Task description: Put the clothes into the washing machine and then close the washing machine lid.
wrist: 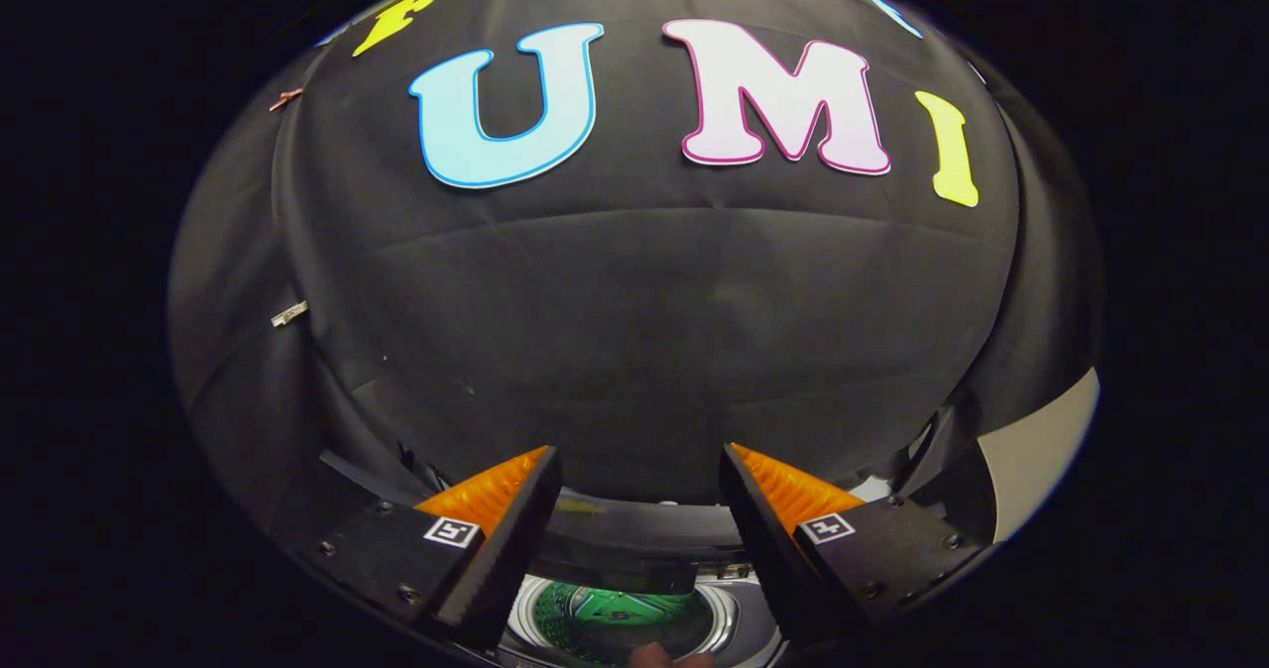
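The hand-held gripper (639, 470) hangs open and empty above the washing machine (734, 613), whose round drum (615, 618) with something green inside shows between the fingers.

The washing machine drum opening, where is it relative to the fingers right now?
In the gripper view, the drum opening sits low between the open gripper's two fingers, below the black cloth wall.
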`<state>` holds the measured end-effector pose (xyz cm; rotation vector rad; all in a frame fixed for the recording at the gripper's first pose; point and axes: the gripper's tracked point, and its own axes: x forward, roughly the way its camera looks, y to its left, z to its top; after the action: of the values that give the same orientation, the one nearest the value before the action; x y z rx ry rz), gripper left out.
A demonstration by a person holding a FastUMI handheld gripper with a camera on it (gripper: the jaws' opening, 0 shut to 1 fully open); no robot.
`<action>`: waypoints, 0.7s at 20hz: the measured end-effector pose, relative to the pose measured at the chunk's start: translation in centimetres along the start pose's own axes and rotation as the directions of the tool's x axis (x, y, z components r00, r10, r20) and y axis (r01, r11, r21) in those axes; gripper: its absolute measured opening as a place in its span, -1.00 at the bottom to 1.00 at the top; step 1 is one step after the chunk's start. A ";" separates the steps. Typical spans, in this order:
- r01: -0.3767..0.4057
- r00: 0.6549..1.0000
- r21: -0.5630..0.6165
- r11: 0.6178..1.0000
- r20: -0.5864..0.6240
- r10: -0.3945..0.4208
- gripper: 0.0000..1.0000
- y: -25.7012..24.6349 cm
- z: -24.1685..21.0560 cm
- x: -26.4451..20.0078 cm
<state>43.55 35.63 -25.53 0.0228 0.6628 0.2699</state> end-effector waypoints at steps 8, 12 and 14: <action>-0.050 0.998 -0.014 0.999 0.043 0.050 1.00 0.4 -2.6 -3.3; -0.066 0.996 -0.030 0.997 0.051 0.067 1.00 0.7 -4.1 -4.6; -0.077 0.996 -0.039 0.996 0.049 0.079 1.00 0.8 -4.7 -5.1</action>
<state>36.65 34.85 -26.10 0.0197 0.6077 0.3562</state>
